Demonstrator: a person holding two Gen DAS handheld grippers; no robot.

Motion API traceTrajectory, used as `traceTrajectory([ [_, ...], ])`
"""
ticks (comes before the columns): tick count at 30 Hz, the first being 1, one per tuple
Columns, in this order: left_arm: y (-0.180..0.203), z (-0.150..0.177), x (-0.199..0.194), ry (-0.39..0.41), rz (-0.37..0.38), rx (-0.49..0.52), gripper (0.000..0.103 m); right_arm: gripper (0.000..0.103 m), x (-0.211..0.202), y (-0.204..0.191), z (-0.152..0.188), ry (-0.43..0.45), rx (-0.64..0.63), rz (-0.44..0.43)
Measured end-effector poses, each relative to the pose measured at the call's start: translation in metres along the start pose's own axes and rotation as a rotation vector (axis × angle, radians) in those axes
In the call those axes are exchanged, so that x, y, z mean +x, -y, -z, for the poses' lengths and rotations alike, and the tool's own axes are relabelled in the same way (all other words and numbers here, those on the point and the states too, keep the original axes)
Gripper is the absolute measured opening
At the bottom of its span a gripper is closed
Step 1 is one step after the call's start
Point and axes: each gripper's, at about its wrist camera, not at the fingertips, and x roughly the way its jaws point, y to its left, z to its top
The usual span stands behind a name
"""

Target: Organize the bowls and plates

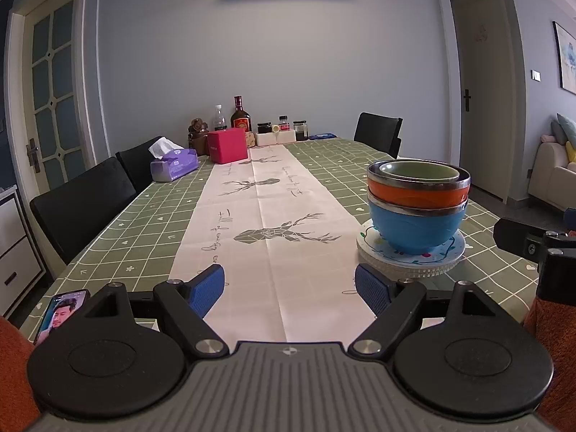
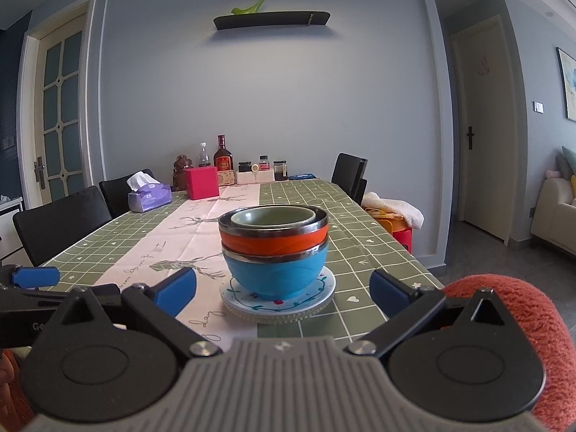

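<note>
A stack stands on the table: a blue bowl (image 1: 417, 230) (image 2: 275, 271) at the bottom, an orange bowl (image 1: 417, 190) (image 2: 274, 243) nested in it, and a small green bowl (image 1: 419, 172) (image 2: 273, 217) on top. The stack rests on white plates (image 1: 442, 255) (image 2: 316, 295) with a coloured pattern. My left gripper (image 1: 289, 289) is open, low over the white runner, left of the stack. My right gripper (image 2: 282, 289) is open just in front of the stack, fingers apart on either side of it, touching nothing.
The green checked table (image 1: 126, 237) (image 2: 378, 252) carries a tissue box (image 1: 174, 168), a pink box (image 1: 227, 145) and bottles and jars (image 1: 241, 115) at the far end. A phone (image 1: 61, 313) lies at the near left edge. Black chairs (image 1: 82, 205) line the left side.
</note>
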Motion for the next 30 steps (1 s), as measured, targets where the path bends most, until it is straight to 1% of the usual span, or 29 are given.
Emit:
traceTrajectory([
  [21, 0.0001, 0.0026, -0.0019, -0.007, -0.002, -0.009, 0.097, 0.100, 0.0026, -0.0019, 0.0007, -0.006, -0.019, -0.005],
  [30, 0.0014, 0.0020, -0.0031, -0.003, -0.014, -0.004, 0.097, 0.100, 0.0032, -0.0033, 0.0005, -0.011, -0.024, -0.003],
])
